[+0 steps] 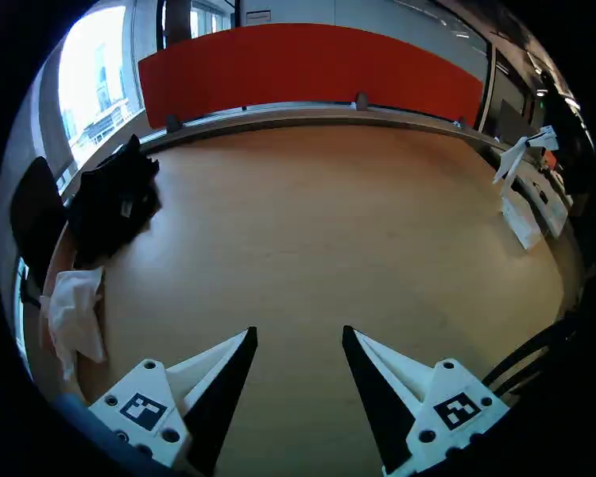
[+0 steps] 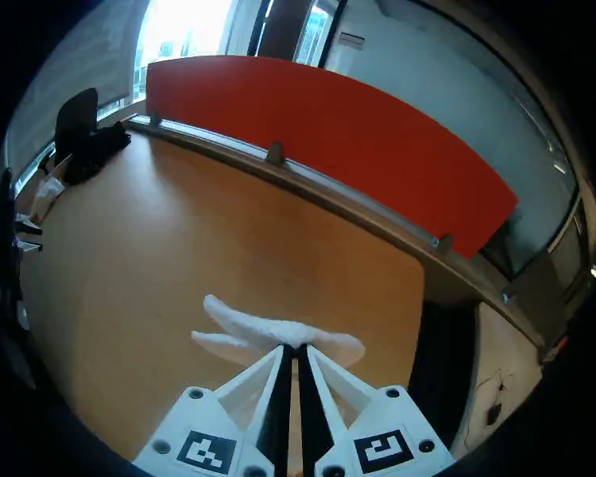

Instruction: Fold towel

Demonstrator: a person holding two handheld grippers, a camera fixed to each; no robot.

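The right hand-held gripper (image 2: pixel 292 348) is clenched, its fingers drawn almost together. As far as can be judged, the towel (image 2: pixel 258 326) is pinched at their tips, with only a thin edge caught. From the tips the towel is spread in loose, bunched lobes toward 10 and 2 o'clock, over the worktop (image 2: pixel 139 238) and near its edge at 3 o'clock. The left hand-held gripper (image 1: pixel 298 332) is released: its fingers are held wide apart over bare worktop, nothing is between them, and it is well apart from the towel.

Several failures can be foreseen. With so shallow a pinch, the towel could be lost if it is pulled or swung quickly. Because the cloth is crumpled, its corners cannot be told apart, so a wrong layer might be taken by the left hand-held gripper and a crooked fold produced. Being near the worktop edge, the free part could be dragged over it. In the left gripper view a white cloth (image 1: pixel 74 314) at 8 o'clock, below a black bundle (image 1: pixel 111 199) at 10 o'clock, might be mistaken for the towel.
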